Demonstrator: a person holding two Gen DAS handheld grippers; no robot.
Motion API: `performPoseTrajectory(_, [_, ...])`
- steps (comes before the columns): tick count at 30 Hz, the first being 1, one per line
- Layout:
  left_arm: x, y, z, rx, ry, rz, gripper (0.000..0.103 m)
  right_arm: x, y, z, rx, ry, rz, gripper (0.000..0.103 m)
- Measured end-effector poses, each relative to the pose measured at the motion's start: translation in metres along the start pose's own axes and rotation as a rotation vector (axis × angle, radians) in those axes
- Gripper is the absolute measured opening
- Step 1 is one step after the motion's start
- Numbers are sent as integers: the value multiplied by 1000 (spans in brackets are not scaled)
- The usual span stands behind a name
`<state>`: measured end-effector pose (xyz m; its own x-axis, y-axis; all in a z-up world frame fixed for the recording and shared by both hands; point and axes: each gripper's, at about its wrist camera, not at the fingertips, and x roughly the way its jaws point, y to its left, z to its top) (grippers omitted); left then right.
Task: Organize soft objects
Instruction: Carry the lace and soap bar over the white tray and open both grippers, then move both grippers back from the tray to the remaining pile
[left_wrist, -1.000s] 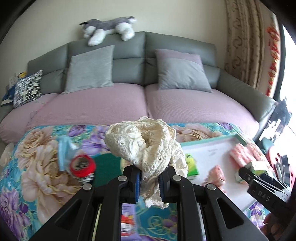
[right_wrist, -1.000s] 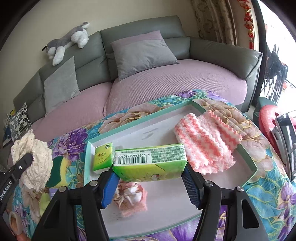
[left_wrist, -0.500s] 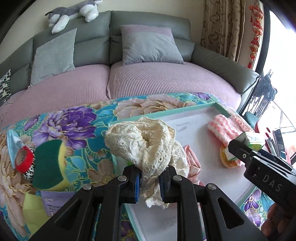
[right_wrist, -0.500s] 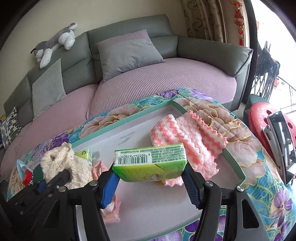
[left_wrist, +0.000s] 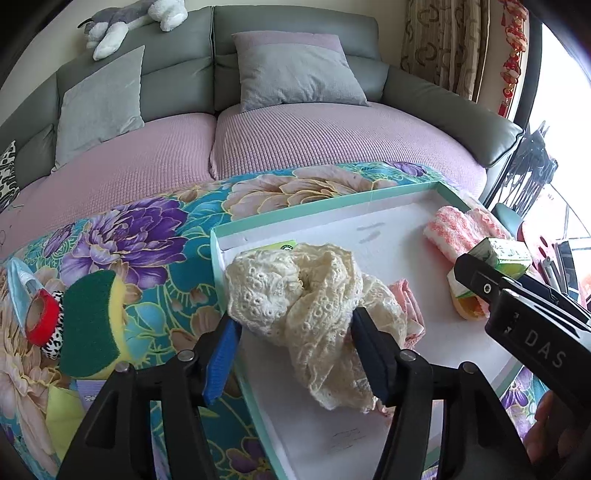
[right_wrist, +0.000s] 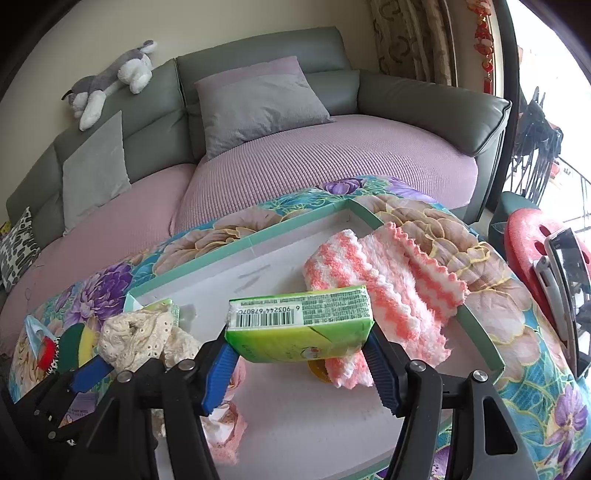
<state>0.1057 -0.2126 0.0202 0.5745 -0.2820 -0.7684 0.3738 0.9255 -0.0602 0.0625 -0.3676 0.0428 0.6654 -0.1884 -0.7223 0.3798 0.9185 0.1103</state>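
Behind our floral-clothed counter (left_wrist: 155, 236) sits a grey sofa (left_wrist: 295, 48). Only our left view shows the sponge (left_wrist: 92, 325) clearly. Left gripper (left_wrist: 295, 354) fingers spread wide around the lace cloth (left_wrist: 310, 306) in the tray (left_wrist: 332, 210); right gripper (right_wrist: 299, 373) clamps the tissue pack (right_wrist: 299, 325) above it.

A grey sofa (left_wrist: 295, 66) with mauve seat covers stood behind the floral tablecloth (left_wrist: 129, 236), a plush husky (right_wrist: 110, 81) sprawled along its backrest, patterned curtains (left_wrist: 443, 44) hanging at the right.

Left gripper (left_wrist: 295, 339): jaws spread wide, fingers parted. Right gripper (right_wrist: 295, 358): jaws clamped, both blue-padded fingers (right_wrist: 218, 373) pressing inward.
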Motion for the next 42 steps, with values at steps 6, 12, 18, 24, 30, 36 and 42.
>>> performPoseTrajectory(6, [-17,15,5,-18,-43,34,83,-4,2,2,-21,-15,-30,87])
performPoseTrajectory(12, [-25,35,6,-66,-63,85,85,-11,2,2,-31,-8,-53,103])
performPoseTrajectory(18, [-35,59,2,-127,-116,178,103,-24,10,-1,-71,-8,-86,103])
performPoseTrajectory(24, [-46,74,-9,-158,-126,197,103,-34,18,-13,-94,21,-96,103])
performPoseTrajectory(30, [-61,85,-22,-161,-129,233,103,-40,31,-30,-149,58,-101,103])
performPoseTrajectory(36, [-77,110,-30,-215,-137,271,103,-39,48,-37,-153,98,-39,103])
performPoseTrajectory(42, [-102,162,-48,-342,-151,384,103,-41,93,-46,-243,106,42,103])
